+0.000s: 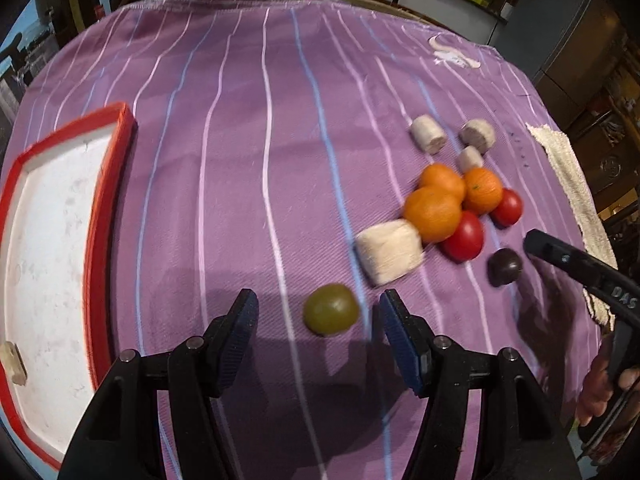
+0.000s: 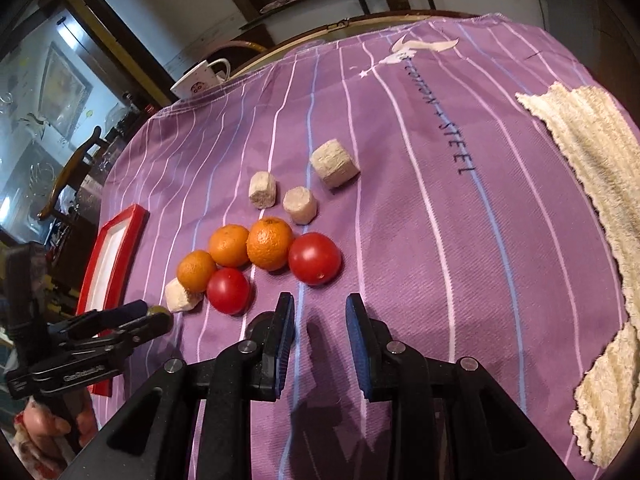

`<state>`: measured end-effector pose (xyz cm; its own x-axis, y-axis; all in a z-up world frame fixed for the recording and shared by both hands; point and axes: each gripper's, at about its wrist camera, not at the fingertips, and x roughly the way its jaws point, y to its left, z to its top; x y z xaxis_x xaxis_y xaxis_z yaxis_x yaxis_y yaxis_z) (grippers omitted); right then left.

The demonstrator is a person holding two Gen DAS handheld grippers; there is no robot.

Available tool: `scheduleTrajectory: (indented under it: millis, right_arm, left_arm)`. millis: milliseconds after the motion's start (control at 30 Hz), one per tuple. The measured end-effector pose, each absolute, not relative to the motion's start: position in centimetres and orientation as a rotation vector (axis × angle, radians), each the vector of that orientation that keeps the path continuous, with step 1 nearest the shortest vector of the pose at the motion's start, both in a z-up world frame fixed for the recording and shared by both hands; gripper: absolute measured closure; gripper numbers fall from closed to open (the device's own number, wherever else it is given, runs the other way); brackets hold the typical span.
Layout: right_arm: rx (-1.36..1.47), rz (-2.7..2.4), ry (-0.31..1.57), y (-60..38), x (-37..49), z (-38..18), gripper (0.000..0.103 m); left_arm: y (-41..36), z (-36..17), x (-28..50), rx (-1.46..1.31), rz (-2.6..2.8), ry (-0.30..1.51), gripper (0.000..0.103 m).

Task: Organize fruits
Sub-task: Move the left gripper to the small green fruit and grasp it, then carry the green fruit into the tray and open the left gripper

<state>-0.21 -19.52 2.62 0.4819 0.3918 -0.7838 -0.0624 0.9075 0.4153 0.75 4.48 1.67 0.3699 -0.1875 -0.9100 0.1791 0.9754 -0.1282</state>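
A green round fruit (image 1: 330, 309) lies on the purple striped cloth between the fingers of my left gripper (image 1: 319, 316), which stands open around it without pressing it. Right of it sit three oranges (image 1: 432, 212), two red tomatoes (image 1: 464, 236) and a dark plum (image 1: 505, 266). My right gripper (image 2: 320, 312) hovers just in front of the tomatoes (image 2: 315, 258). Its jaws stand a narrow gap apart with only cloth between them. The plum (image 2: 258, 321) peeks out beside its left finger. A red-rimmed white tray (image 1: 108, 184) is at the left.
Pale cylinder pieces (image 1: 390, 256) lie among and behind the fruit, and one (image 1: 14, 362) lies in the tray. A cream towel (image 2: 592, 160) runs along the right edge. A white mug (image 2: 198, 80) stands at the far table edge.
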Motion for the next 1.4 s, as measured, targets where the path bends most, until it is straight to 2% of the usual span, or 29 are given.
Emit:
scheduleTrajectory:
  millis: [367,433,500,533,767,1033,1400]
  right_arm:
    - [0.225,0.313,1.04,-15.7,-0.9,2.6,0.072]
    - [0.191,0.279,1.045,-15.5,-0.8,2.4,0.072]
    - [0.19,0.255,1.052,-15.7,-0.7,2.1,0.072]
    - [0.193,0.25,1.052,-15.9,-0.6,2.0,0.072]
    - [0.147,0.23,1.042,-15.5,-0.9,2.1,0.072]
    - [0.131,0.215,1.032,-15.4,-1.3,2.1,0.072]
    - [0.091,0.181,1.02,-14.9,-1.5,2.1,0.072]
  left_arm:
    - [2.8,1.4,-0.1,0.101,-0.23,1.106,0.042]
    - [2.7,1.4,-0.3,0.125,-0.214,1.094,0.051]
    - [2.7,1.6,-0.4,0.128,-0.212,1.083,0.075]
    - [2.9,1.7,-0.4,0.117,-0.22,1.083,0.079]
    - [4.8,2.1,-1.0,-0.011,-0.231,1.103,0.079]
    - [8.5,4.9,-2.7,-0.096,-0.17,1.054,0.079]
    - [20.1,5.7,-6.6,-0.242,0.097,1.049,0.079]
